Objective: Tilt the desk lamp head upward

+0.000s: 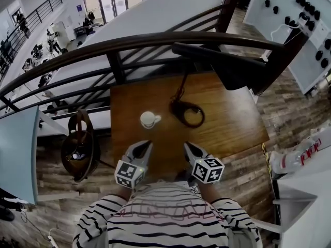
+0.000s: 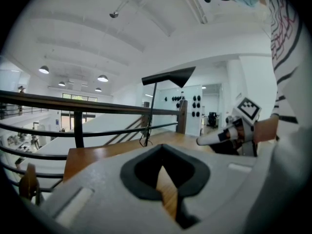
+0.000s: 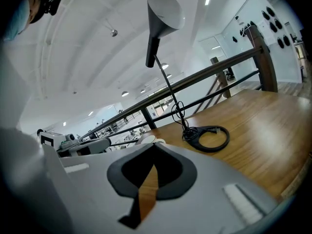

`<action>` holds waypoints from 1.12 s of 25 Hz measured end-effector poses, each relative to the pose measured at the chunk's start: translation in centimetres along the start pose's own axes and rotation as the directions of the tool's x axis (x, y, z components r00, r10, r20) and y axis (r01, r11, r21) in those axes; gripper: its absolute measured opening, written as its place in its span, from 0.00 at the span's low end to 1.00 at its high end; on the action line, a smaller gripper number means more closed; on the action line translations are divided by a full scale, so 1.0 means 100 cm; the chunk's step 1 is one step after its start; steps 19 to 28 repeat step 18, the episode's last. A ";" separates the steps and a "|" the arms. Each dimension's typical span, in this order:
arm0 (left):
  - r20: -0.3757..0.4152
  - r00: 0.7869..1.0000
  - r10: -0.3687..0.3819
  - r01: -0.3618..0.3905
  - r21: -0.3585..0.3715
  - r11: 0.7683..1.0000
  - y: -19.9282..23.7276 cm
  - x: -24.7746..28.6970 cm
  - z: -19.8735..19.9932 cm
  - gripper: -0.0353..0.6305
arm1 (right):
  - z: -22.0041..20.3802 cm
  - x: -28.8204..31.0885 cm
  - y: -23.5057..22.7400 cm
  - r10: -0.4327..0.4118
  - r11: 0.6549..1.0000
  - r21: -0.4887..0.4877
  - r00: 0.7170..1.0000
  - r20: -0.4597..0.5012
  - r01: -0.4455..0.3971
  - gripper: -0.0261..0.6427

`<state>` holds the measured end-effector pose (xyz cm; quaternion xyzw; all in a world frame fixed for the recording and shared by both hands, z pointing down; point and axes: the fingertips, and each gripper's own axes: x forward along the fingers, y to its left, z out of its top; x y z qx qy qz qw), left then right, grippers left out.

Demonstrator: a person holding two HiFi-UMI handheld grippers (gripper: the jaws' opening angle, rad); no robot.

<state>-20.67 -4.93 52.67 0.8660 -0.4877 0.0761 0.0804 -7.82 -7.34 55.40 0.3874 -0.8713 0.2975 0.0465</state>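
— Wooden table (image 1: 227,123), that, smooth warm-brown top with a slight sheen, pushed up against a dark curved railing (image 1: 129,43) over the open hall. Where's the desk lamp?

— On the far side of the table, near the railing. Its base (image 1: 187,112) is a flat black ring lying on the wood, with the cord looped loosely at it. A thin black stem rises from there to the lamp head (image 1: 227,66), a cone that is matt dark outside and white within.

— And the two claws?

— Both low at the near edge, well apart from the lamp. The left gripper (image 1: 146,146) has its jaws pressed together with nothing between them, and so has the right gripper (image 1: 189,146). They are smooth grey tapered shells with dark rubbery padding inside.

— Any writing?

— Only the black-and-white square patterns on the left cube (image 1: 129,173) and the right cube (image 1: 208,169). Some red print on a white thing (image 1: 305,156) off to the right is too small to read.

— What's the pale thing ahead of the left claw?

— A small round white cup (image 1: 149,119), glossy, standing on the wood beside the ring base but not touching it
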 end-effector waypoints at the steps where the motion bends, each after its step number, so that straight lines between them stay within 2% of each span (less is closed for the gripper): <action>1: -0.001 1.000 -0.002 0.002 0.001 1.000 -0.001 0.000 -0.001 0.06 | 0.000 -0.001 0.000 -0.001 1.000 -0.002 1.000 -0.001 0.001 0.04; 28: 0.007 1.000 -0.006 0.006 -0.004 1.000 -0.008 -0.003 -0.006 0.06 | 0.000 -0.010 -0.001 -0.010 1.000 -0.012 1.000 0.017 0.010 0.04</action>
